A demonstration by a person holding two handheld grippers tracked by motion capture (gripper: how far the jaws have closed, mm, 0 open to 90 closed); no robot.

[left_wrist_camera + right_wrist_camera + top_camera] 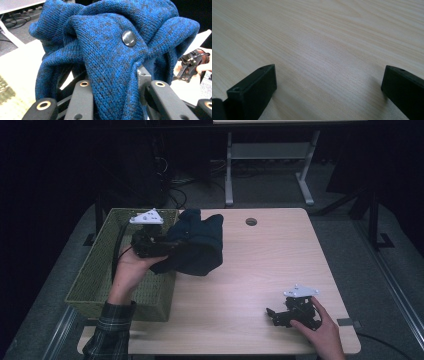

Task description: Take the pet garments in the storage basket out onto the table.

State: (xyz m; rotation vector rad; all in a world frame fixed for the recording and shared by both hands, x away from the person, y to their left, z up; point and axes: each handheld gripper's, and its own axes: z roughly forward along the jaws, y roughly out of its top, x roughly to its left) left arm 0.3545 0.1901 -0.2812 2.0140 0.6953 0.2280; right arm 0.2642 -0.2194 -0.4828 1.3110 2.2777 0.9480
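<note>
No brand, label or readable writing shows on anything here. The left gripper [170, 247] is pinched on a blue knitted garment [197, 245], a cardigan or sweater by the look of it, with one dark round button [129, 38] facing the left gripper view. In that view the knit bunches up between the two black jaws and hides their tips, so the exact hold point cannot be made out; a small grey metal part [143, 77] peeks from under the fabric on the right. From the high view the garment hangs in a dark lump over the table's left side, beside and slightly overlapping the right rim of a green woven basket [100, 270]; whether its lower edge touches the wooden table [260, 265] is hard to tell. The left hand [131, 269] grips the tool from over the basket, with a plaid sleeve [110, 330] cut off at the bottom edge.

The right gripper [274, 316] sits low near the table's front right corner, well apart from the garment, its jaws spread wide with bare wood grain between them (the right gripper view shows nothing held). The right hand [322, 327] is partly cut off at the frame's bottom. A round cable hole [251, 222] sits near the table's far edge. The room beyond is dim; a second table's legs [229, 170] stand behind.
</note>
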